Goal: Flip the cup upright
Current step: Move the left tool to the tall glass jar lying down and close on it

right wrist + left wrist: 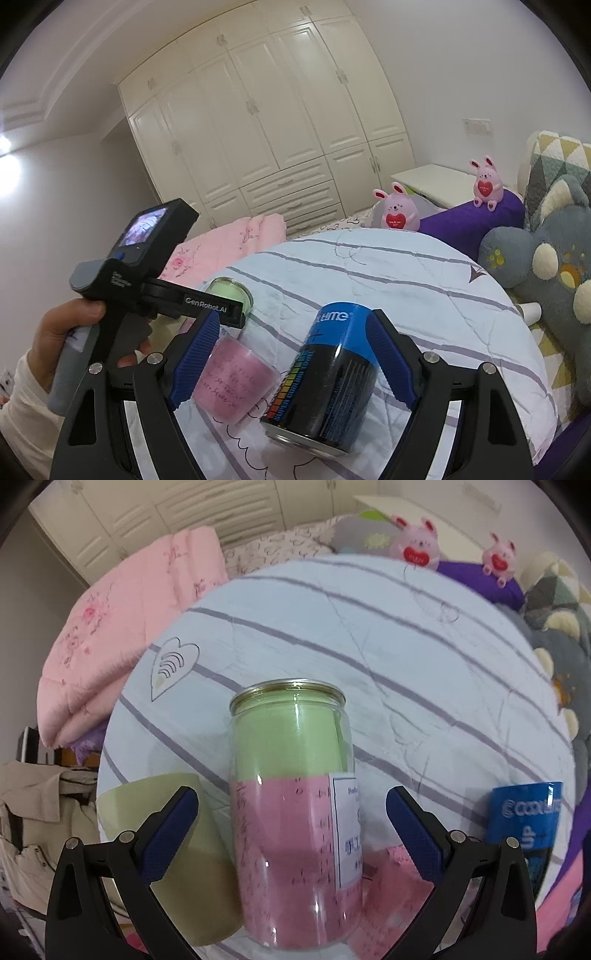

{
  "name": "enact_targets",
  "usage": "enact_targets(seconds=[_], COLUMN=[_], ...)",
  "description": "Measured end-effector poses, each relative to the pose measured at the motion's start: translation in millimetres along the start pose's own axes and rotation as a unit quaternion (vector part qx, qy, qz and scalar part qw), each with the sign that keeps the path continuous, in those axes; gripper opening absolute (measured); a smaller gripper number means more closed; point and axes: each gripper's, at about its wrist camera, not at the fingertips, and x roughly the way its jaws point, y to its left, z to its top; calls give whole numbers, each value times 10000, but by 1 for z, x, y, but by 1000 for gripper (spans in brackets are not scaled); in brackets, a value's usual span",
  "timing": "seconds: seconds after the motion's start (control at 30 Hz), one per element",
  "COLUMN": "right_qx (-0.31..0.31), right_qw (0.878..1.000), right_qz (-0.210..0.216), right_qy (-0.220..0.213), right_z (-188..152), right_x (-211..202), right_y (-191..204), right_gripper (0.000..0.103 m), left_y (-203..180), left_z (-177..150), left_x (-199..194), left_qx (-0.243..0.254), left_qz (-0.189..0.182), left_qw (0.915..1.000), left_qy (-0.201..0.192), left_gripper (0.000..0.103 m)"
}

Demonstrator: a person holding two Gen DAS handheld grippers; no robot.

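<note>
1. In the left wrist view, the left gripper (pixel 291 827) fills the bottom of the frame, its blue-padded black fingers (pixel 171 834) spread wide on either side of a clear glass cup with a green upper band and pink lower band (pixel 291 812); the pads are apart from the glass.
2. That cup stands in the lower centre of the frame on the pale blue striped quilt (pixel 369 646), metal-rimmed end uppermost; whether that end is mouth or base cannot be told.
3. A pale green paper cup (pixel 177 867) lies at lower left, just beside the glass cup and partly behind the left finger.
4. In the right wrist view, the right gripper (pixel 291 362) has its fingers (pixel 391 358) spread around a blue and black can-shaped cup with printed lettering (pixel 328 376) at lower centre, tilted, with its metal rim toward the bottom of the frame. The pads look close to it, but contact cannot be told.
5. Left of it stands the glass cup, with the left gripper's black body and a hand (pixel 62 336) at centre left.
6. Farther off, two pink plush rabbits (pixel 399 208) sit at upper right, a folded pink blanket (pixel 229 243) lies at centre, and a cream wardrobe (pixel 258 122) spans the top.
</note>
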Motion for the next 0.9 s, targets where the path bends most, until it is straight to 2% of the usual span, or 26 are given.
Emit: enact_targets(seconds=[0.1, 0.13, 0.2, 0.27, 0.4, 0.5, 0.63, 0.9], right_qx=[109, 139, 186, 232, 286, 268, 191, 92], right_qw=[9999, 9999, 9998, 9997, 9996, 9996, 9998, 9999], right_qz=[48, 51, 54, 62, 65, 70, 37, 50], right_qy=[-18, -31, -37, -41, -31, -15, 20, 61], right_z=[0, 1, 1, 1, 1, 1, 0, -2], right_x=[-1, -1, -1, -1, -1, 0, 1, 2], right_y=[-5, -6, -9, -10, -12, -11, -8, -2], right_gripper=[83, 83, 83, 83, 83, 83, 83, 83], left_y=[-6, -8, -10, -12, -11, -12, -7, 6], left_z=[3, 4, 3, 1, -2, -3, -3, -14], left_x=[10, 13, 19, 19, 11, 4, -8, -59], left_qx=[15, 14, 37, 91, 86, 126, 81, -3], left_qz=[-6, -19, 87, 242, 23, 34, -130, -261], left_qw=[9999, 9998, 9994, 9993, 9999, 9999, 9999, 9989], left_qy=[149, 204, 342, 255, 127, 12, -2, -397], left_gripper=[99, 95, 77, 71, 71, 71, 71, 71])
